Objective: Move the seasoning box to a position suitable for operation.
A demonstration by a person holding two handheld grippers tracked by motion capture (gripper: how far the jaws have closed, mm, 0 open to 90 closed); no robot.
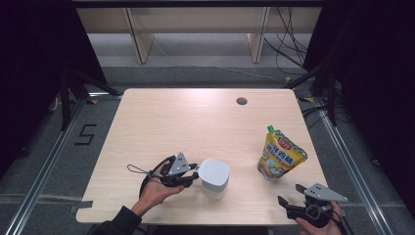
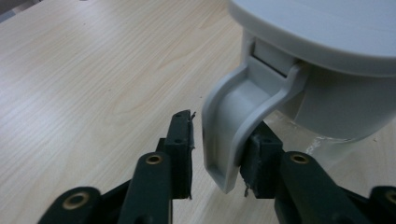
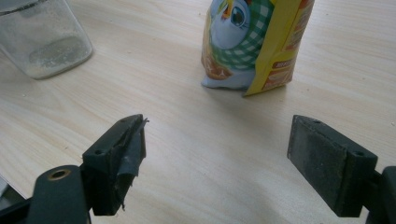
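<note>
A clear container with a white lid [image 1: 214, 176] stands near the table's front, left of centre. Its white handle [image 2: 233, 116] sits between the jaws of my left gripper [image 1: 193, 175] [image 2: 222, 135]. The right pad lies against the handle and a narrow gap remains at the left pad. A yellow stand-up pouch [image 1: 280, 154] [image 3: 252, 42] with a green cap stands upright to the right. My right gripper [image 1: 289, 194] [image 3: 219, 140] rests near the front right edge, open wide with nothing between its pads, pointing toward the pouch. The container's clear body [image 3: 44, 37] is at the upper left of the right gripper view.
The light wooden table [image 1: 195, 122] has a round cable hole [image 1: 242, 101] near its far edge. Bare wood stretches across the back and left. Dark frames and cables lie on the floor beyond the table.
</note>
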